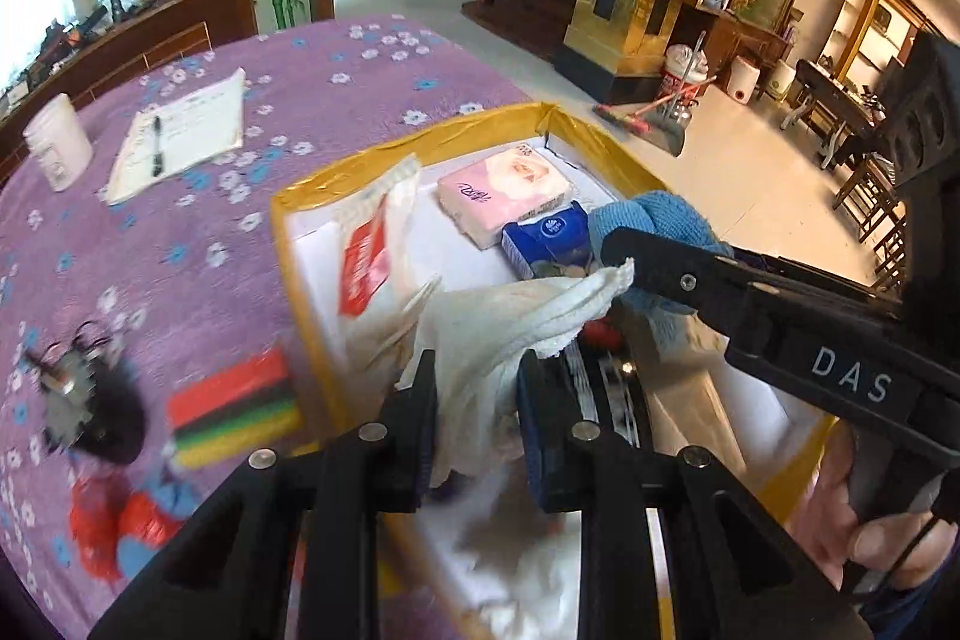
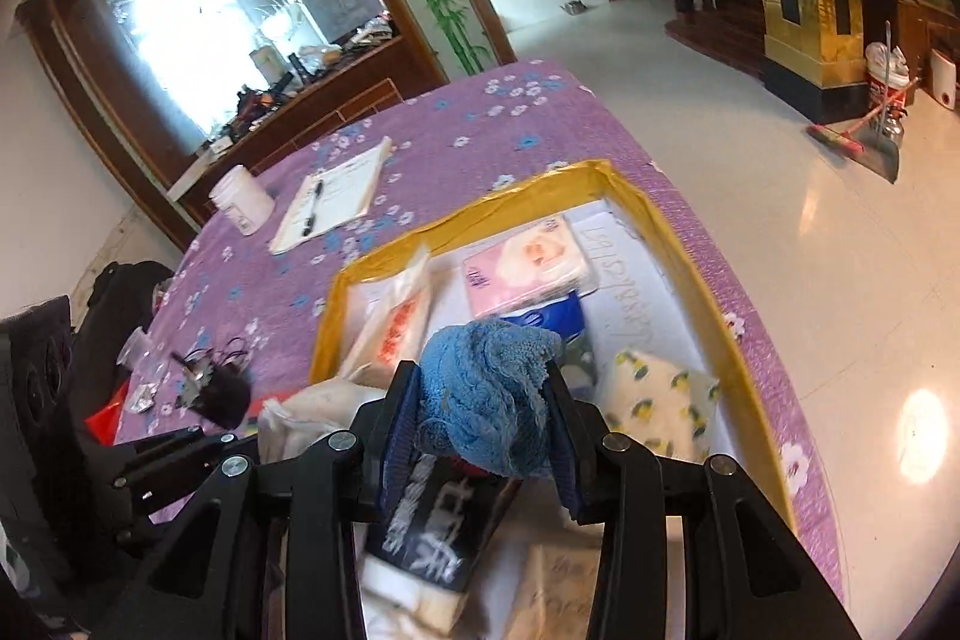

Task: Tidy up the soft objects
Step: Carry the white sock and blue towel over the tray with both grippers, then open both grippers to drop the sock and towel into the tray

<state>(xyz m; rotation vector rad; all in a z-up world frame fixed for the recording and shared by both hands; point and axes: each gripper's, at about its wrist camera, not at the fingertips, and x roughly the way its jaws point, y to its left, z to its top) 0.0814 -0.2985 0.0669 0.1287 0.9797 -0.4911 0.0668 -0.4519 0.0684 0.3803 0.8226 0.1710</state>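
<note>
A white box with a yellow taped rim [image 1: 420, 142] [image 2: 474, 214] sits on the purple flowered tablecloth. My left gripper [image 1: 477, 388] is shut on a white cloth [image 1: 522, 322] above the box's near part. My right gripper [image 2: 480, 400] is shut on a blue towel [image 2: 486, 394] over the box; it shows in the left wrist view [image 1: 642, 244] with the towel [image 1: 654, 214]. In the box lie a pink tissue pack [image 1: 504, 196] [image 2: 528, 268], a blue tissue pack [image 1: 546, 238], a red-and-white packet [image 1: 372, 250] and a lemon-print cloth [image 2: 660, 400].
On the cloth left of the box lie a striped sponge stack [image 1: 234, 406], a dark furry item [image 1: 90, 400] [image 2: 216, 388], a red and blue soft toy [image 1: 126, 526], a notepad with pen [image 1: 180, 136] [image 2: 330, 202] and a white jar [image 1: 57, 142] [image 2: 243, 199]. The table's edge runs right of the box.
</note>
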